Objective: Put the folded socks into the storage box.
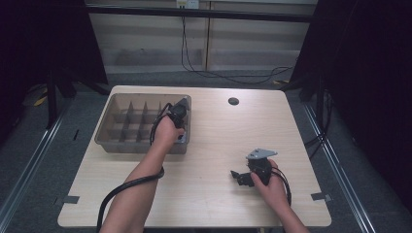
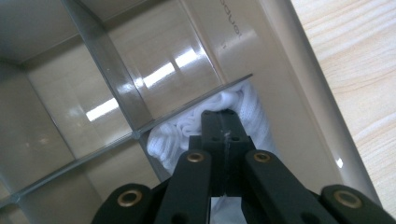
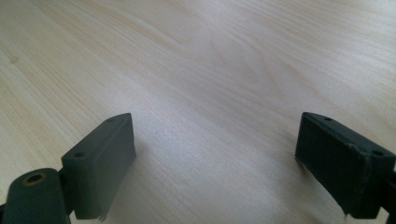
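Observation:
A clear plastic box [image 1: 141, 145] with several divided compartments stands on the left half of the wooden table [image 1: 218, 141]. My left gripper [image 1: 181, 136] reaches down into its near right corner compartment. In the left gripper view the left gripper [image 2: 219, 119] is shut, its tips buried in a bunched white cloth [image 2: 175, 135] that lies in that compartment against the box wall. My right gripper [image 1: 238, 177] rests low over the bare table at the right front, pointing left. Its jaws [image 3: 215, 158] stand wide open with nothing between them.
The other compartments of the box that I can see hold nothing. A round dark cable hole [image 1: 233, 101] sits in the table near the far edge. Strips of grey tape [image 1: 320, 196] mark the near corners. Dark curtains flank the table.

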The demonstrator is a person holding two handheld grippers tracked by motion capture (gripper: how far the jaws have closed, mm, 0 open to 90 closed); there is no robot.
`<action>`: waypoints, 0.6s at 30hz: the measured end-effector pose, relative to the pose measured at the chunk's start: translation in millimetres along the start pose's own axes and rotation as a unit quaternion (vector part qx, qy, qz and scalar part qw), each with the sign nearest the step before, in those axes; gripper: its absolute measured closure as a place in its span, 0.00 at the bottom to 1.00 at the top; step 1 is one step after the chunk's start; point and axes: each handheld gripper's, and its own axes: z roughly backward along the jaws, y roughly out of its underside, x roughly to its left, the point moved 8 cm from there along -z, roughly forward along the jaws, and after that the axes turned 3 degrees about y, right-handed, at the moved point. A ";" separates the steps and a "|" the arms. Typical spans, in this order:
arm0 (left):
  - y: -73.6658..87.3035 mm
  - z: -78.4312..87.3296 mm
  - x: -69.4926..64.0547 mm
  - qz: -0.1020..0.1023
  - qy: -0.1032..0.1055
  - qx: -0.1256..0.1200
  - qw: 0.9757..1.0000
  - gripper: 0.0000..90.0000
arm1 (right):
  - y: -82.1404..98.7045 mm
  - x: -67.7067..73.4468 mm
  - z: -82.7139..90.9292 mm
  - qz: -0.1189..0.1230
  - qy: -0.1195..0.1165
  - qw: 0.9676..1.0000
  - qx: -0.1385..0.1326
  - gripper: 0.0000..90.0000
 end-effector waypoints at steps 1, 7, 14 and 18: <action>0.1 2.0 0.1 0.006 0.003 -0.005 1.000 1.00 | 0.0 0.0 0.0 0.000 0.000 1.000 0.000 0.13; 2.1 14.0 4.9 0.021 0.005 -0.017 1.000 0.86 | 0.0 0.0 0.0 0.000 0.000 1.000 0.000 0.13; 4.4 26.6 8.4 0.026 0.007 -0.029 0.999 0.77 | -0.2 -0.2 -0.1 0.001 0.000 1.000 -0.001 0.13; 6.3 31.6 8.3 0.026 0.007 -0.031 0.999 0.72 | -0.2 -0.1 -0.1 0.001 0.000 1.000 -0.001 0.13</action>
